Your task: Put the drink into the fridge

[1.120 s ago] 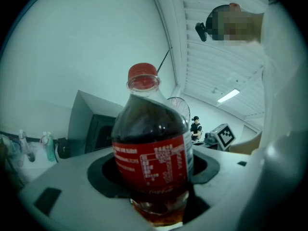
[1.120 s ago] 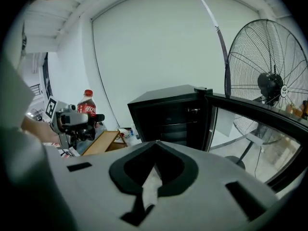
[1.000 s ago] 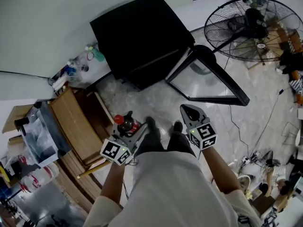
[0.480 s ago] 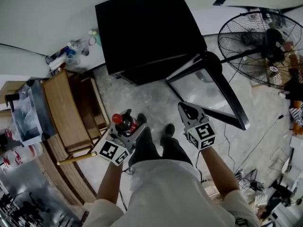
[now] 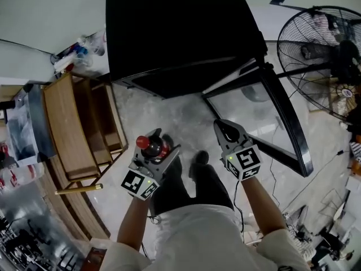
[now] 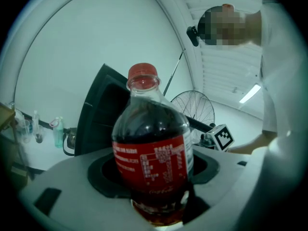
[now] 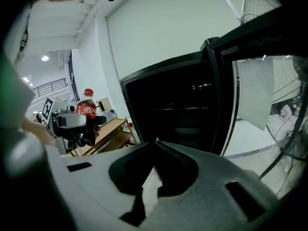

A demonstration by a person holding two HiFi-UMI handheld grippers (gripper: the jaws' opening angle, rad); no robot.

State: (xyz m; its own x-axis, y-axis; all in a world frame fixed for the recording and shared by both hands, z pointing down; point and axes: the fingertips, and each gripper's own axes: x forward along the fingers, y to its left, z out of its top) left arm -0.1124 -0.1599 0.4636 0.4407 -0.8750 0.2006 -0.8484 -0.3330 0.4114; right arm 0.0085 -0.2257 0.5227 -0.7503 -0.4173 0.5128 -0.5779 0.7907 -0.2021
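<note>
Our left gripper (image 5: pixel 157 152) has its jaws clamped round the lower body of the cola bottle (image 6: pixel 151 153), pads on either side at about label height, cap up and the bottle roughly upright. The jaws stand wide because the bottle is wide. The bottle is in the air in front of us, low over the floor and well short of the fridge (image 5: pixel 180 33), whose glass door (image 5: pixel 271 117) hangs open to the right. Our right gripper (image 7: pixel 156 146) is empty, its jaws brought together tip to tip and pointing toward the open fridge. On handling: the bottle looks full of dark liquid, so we judge it fairly heavy for its size and likely to swing or tip if gripped high. The plastic wall is smooth and gives a little, so a hard squeeze could dent it and a light one could let it slide. The label band or just under it is the sensible place to hold, which is where we have it. The neck is too narrow and slippery. It is not fragile like glass, but a drop could burst or fizz it.
</note>
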